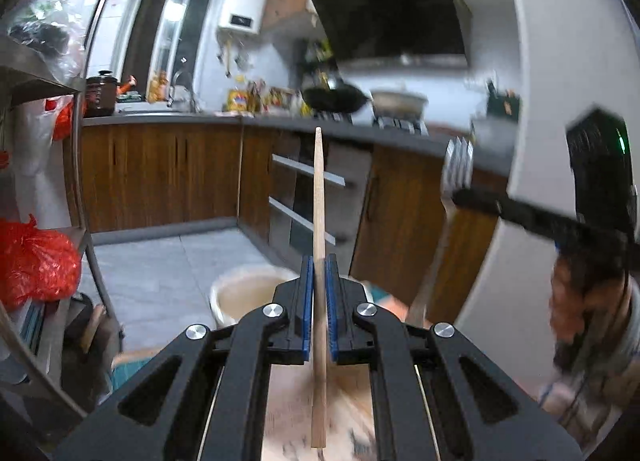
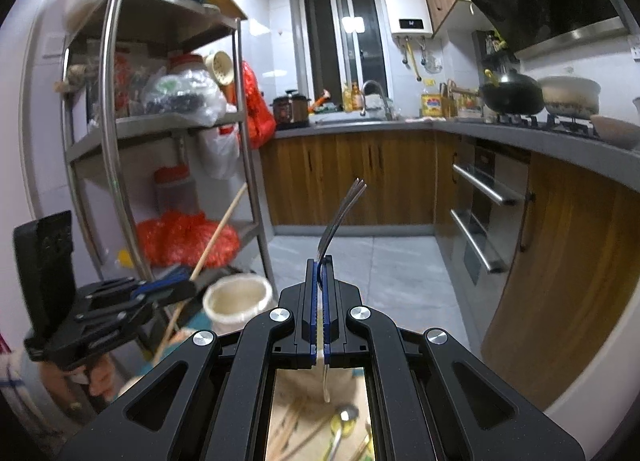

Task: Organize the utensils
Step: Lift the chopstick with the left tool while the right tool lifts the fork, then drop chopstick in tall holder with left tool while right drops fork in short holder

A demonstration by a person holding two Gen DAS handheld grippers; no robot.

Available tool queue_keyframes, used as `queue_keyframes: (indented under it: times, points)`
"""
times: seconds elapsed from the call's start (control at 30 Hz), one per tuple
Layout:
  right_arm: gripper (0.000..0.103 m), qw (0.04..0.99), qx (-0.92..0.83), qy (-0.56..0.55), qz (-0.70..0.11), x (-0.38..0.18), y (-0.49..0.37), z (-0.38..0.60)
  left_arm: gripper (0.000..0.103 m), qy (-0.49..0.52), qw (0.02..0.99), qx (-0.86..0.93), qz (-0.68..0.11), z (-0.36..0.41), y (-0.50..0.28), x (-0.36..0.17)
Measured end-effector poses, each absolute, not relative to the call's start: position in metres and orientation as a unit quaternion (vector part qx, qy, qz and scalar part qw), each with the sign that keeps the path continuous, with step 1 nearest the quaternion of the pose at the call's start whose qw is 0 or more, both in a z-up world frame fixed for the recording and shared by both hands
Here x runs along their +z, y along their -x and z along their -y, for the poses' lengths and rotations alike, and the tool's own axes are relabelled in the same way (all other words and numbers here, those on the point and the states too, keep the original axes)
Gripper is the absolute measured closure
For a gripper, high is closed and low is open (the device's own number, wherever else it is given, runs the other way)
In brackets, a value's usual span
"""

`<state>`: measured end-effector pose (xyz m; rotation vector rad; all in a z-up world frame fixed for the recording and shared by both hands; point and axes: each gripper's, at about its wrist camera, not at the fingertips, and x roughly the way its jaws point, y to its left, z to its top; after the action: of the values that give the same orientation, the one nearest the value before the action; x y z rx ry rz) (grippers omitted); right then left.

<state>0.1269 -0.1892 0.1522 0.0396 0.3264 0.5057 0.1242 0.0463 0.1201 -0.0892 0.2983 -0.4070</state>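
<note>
Wood-cabinet kitchen (image 2: pixel 352 177); left claw (image 1: pixel 319 273) pinching tapered wooden chopstick (image 1: pixel 318 197), right claw (image 2: pixel 319 273) pinching steel fork (image 2: pixel 340 217).

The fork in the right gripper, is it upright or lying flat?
Upright: the fork stands between the closed fingers, prongs pointing up.

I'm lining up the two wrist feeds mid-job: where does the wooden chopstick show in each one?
Left wrist view: the wooden chopstick stands upright at centre, clamped in the left gripper.
Right wrist view: the chopstick slants at lower left, passing through the left gripper, in front of the metal shelf rack.
Shared landmark: the white water heater beside the window.
</note>
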Motion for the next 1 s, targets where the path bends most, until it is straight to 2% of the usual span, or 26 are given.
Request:
queue_keyframes:
  times: [0.23, 0.47, 1.0]
  points:
    - [0.1, 0.958, 0.243, -0.036, -0.149, 0.167, -0.161, 0.176, 0.097, 0.116, 0.964, -0.2, -0.132, -0.063, -0.179, 0.129]
    - [0.1, 0.955, 0.242, -0.053, -0.162, 0.15, -0.189, 0.167, 0.097, 0.111, 0.973, -0.162, -0.123, -0.056, -0.208, 0.116]
    - [0.1, 0.945, 0.221, -0.045, -0.235, 0.085, -0.212, 0.155, 0.097, 0.068, 0.976, -0.141, -0.149, -0.051, -0.191, 0.075]
